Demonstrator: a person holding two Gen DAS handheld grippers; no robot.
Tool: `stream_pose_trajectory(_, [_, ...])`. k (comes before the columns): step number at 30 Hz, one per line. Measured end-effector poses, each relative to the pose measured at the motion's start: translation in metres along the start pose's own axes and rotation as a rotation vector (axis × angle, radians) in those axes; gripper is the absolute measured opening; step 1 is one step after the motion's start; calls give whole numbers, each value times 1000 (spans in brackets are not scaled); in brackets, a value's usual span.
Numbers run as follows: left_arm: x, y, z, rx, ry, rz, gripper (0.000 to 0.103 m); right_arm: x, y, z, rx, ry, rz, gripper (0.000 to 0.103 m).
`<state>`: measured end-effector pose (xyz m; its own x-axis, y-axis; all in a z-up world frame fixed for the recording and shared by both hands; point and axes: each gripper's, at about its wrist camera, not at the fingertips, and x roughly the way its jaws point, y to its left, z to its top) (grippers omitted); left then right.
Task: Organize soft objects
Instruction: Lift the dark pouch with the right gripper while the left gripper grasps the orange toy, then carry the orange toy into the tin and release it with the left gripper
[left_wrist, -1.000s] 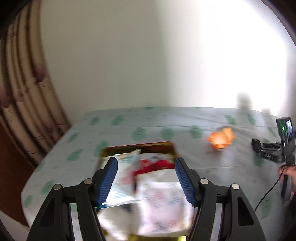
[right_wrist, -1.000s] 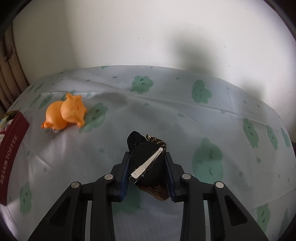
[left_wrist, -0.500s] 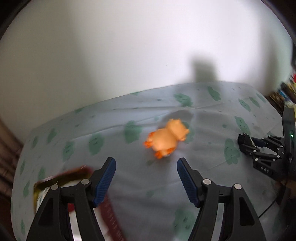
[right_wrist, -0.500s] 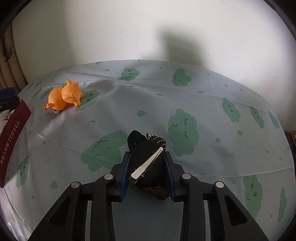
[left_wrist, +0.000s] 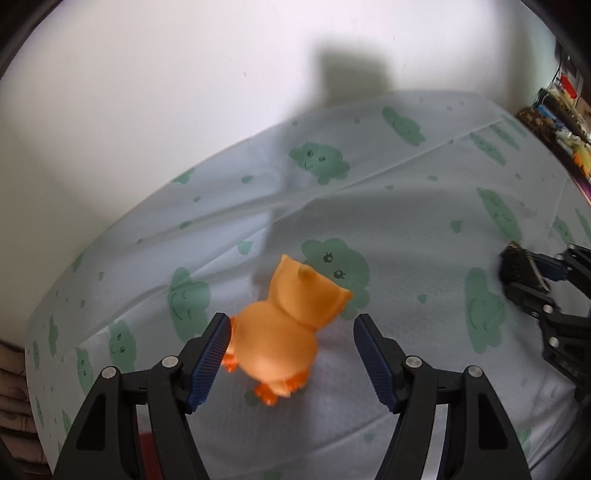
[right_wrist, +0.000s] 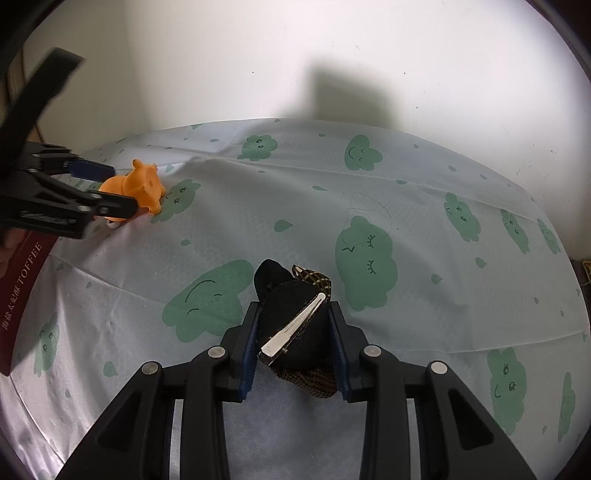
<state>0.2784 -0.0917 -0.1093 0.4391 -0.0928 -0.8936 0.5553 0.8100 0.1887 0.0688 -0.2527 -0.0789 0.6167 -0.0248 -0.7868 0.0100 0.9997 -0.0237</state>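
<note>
Left gripper (left_wrist: 290, 356): its jaws are standing wide apart, with nothing pressed between the blue ribbed pads.
Orange toy (left_wrist: 291, 321): a soft orange animal figure is lying on the cloth between the left jaws. Its round body is sitting close against the left-hand pad, though contact cannot be confirmed. A clear gap is showing on the side of the right-hand pad. Its head is pointing away, past the fingertips.
Same toy from the right wrist view: the orange toy (right_wrist: 138, 186) is lying far off to the left of the right jaws, with the left gripper (right_wrist: 110, 188) reaching around it from the left edge.
Right gripper (right_wrist: 293, 341): its jaws are closed onto a black hair accessory (right_wrist: 295, 325), which is filling the space between both pads.
Hair accessory detail: a silver metal clip (right_wrist: 293, 330) is lying slantwise across its black fabric. A brown patterned piece is sticking out beyond the fingertips and again below the pads.
Right gripper from the left wrist view: the right gripper (left_wrist: 532, 280) is showing far to the right of the left jaws, with the dark bundle at its tip.
Cloth (right_wrist: 406, 206): a pale sheet printed with green smiling clouds is lying under both grippers.
Red box (right_wrist: 18, 291): a dark red box lettered TOFFEE is sitting at the far left of the right jaws, just behind the left gripper.
</note>
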Motion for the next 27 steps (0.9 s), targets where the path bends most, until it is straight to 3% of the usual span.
stream_pose_trajectory(4, [13, 0, 8, 4, -1, 31, 71, 0, 0, 0, -1, 1, -3, 31])
stream_pose_trajectory(8, [24, 6, 10, -65, 16, 16, 71, 0, 0, 0, 2, 1, -1, 31])
stream_pose_trajectory(10, [23, 8, 9, -99, 6, 11, 64, 0, 0, -1, 3, 1, 0, 31])
stream_pose_trajectory(11, [21, 9, 8, -111, -2, 13, 53, 0, 0, -1, 3, 1, 0, 31])
stream_pose_trajectory(13, [19, 12, 6, -132, 1, 23, 48, 0, 0, -1, 3, 1, -1, 31])
stream_pose_trajectory(19, [5, 17, 0, -203, -10, 14, 47, 0, 1, -1, 3, 1, -2, 32])
stream_pose_trajectory(27, [-27, 8, -4, -220, -31, 15, 47, 0, 1, -1, 2, 2, -4, 32])
